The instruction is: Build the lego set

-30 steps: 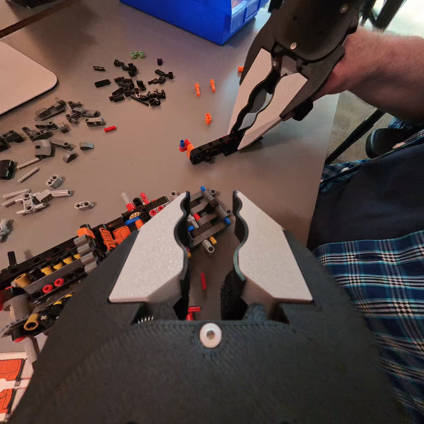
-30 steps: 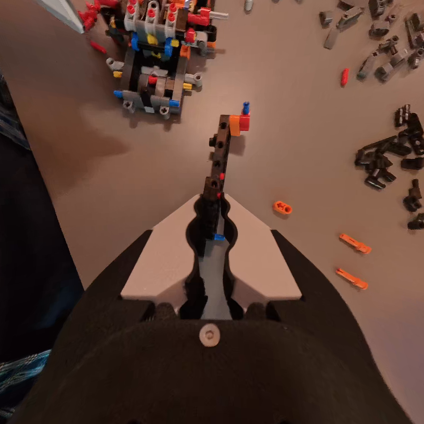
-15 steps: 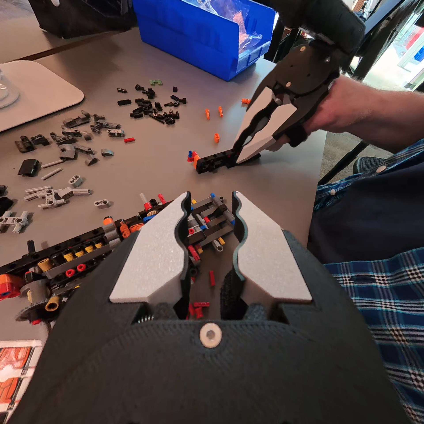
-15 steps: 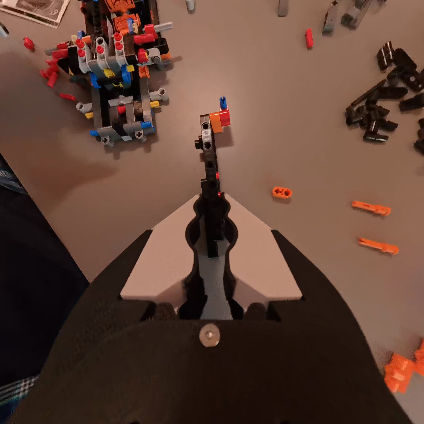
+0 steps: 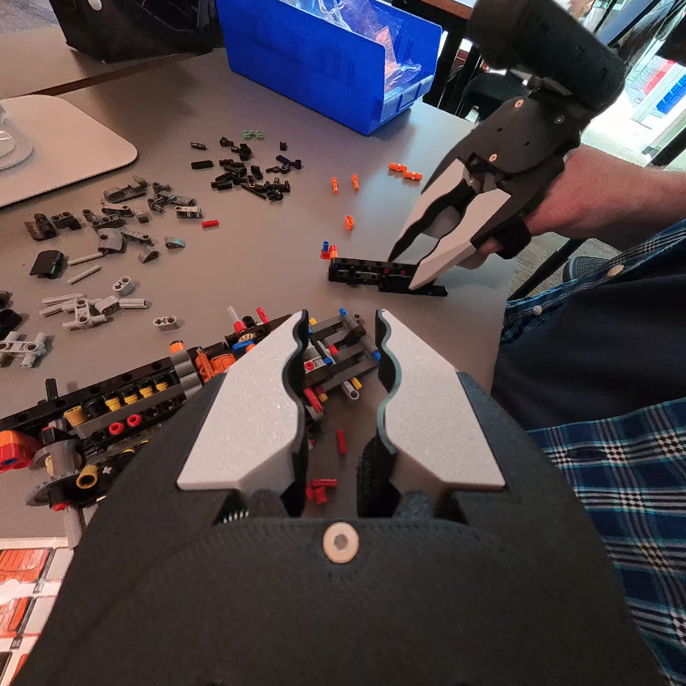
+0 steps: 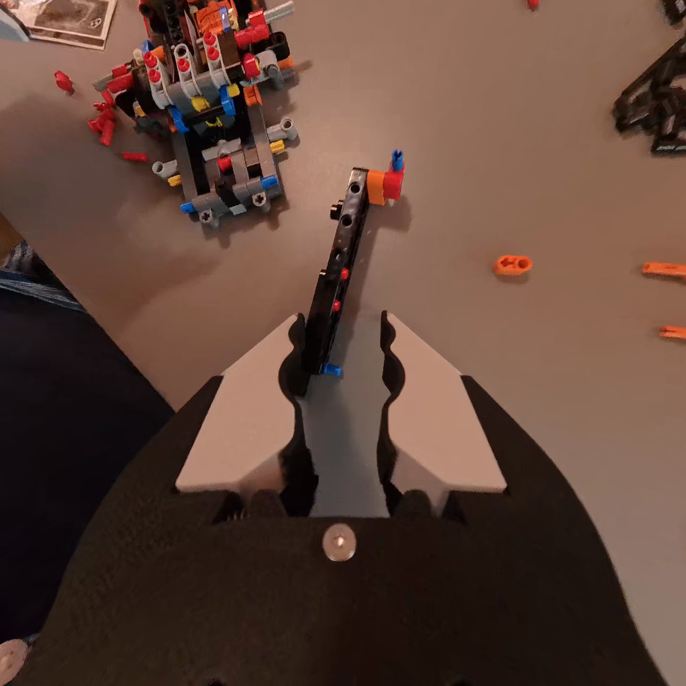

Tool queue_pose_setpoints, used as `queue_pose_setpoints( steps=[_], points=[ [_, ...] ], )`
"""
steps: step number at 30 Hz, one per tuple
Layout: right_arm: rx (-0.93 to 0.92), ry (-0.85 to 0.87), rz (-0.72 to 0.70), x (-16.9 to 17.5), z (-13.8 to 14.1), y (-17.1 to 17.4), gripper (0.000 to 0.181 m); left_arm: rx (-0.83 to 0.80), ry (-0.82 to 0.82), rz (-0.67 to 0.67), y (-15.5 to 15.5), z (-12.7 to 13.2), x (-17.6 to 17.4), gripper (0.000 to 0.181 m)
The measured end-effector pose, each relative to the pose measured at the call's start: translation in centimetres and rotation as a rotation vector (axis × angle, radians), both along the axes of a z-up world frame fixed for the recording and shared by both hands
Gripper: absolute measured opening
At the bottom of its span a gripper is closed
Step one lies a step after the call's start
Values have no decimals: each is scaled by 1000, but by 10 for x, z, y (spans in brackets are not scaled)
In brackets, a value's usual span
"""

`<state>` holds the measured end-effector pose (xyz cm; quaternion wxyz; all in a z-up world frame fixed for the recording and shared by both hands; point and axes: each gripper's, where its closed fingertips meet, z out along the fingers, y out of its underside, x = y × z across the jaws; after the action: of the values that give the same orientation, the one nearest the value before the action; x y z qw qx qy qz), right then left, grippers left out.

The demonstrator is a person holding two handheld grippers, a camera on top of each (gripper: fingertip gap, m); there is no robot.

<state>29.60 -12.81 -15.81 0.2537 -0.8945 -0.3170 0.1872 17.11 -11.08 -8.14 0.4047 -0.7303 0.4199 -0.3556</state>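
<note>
The right gripper [image 6: 339,315] stands with its jaws apart, straddling the near end of a black lego beam assembly [image 6: 343,252] that lies flat on the grey tabletop [image 6: 482,111]; the beam leans against the left finger and clears the right one. Its far end carries an orange and red piece topped by a blue pin. The left gripper [image 5: 341,315] is also spread, holding nothing, poised over the end of the long lego chassis [image 5: 122,397] at lower left of the left wrist view.

The tabletop's near edge runs along the right of that view, beside the person's plaid shirt [image 5: 612,482] — the beam sits close to it. A bare stretch of tabletop lies between beam and chassis. Loose parts are sorted in patches: black pieces [image 5: 245,170] at upper centre, grey pieces [image 5: 111,222] at left, orange pins [image 5: 345,183] near the beam, red pins [image 6: 102,122] beside the chassis.

A blue bin [image 5: 326,63] stands at the tabletop's far side, crumpled clear plastic inside. A printed booklet [image 5: 22,594] shows at lower left.
</note>
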Motion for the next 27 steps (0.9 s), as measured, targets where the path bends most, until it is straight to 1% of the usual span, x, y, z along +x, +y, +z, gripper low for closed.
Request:
queue_pose_setpoints(
  steps=[4,6,8,10,14,16,18,20,22,24,27],
  points=[
    [-14,28,0,-8,0,-8,39,3,-1,-10,-2,1,1,36],
    [13,52,-2,-10,5,-9,39,12,16,-6,-2,0,2,37],
    [24,21,-2,-5,2,-10,40,14,23,-6,-2,-1,2,39],
    [37,13,-6,-3,1,-10,30,8,11,-6,-2,0,2,39],
    [24,25,8,-14,-2,-11,26,8,13,-11,-3,0,4,39],
    [32,33,28,-24,-1,-10,28,10,14,-15,-4,0,5,39],
    [12,80,43,-37,0,-12,30,10,19,-15,-4,-2,5,39],
    [7,113,41,-43,2,-14,38,15,20,-14,-4,-1,5,39],
    [23,124,40,-42,6,-14,41,19,21,-10,-4,0,5,39],
    [68,161,38,-38,20,-12,43,21,13,-7,-3,1,4,39],
    [163,133,61,-21,36,-9,40,31,2,-6,-2,5,3,43]
  ],
)
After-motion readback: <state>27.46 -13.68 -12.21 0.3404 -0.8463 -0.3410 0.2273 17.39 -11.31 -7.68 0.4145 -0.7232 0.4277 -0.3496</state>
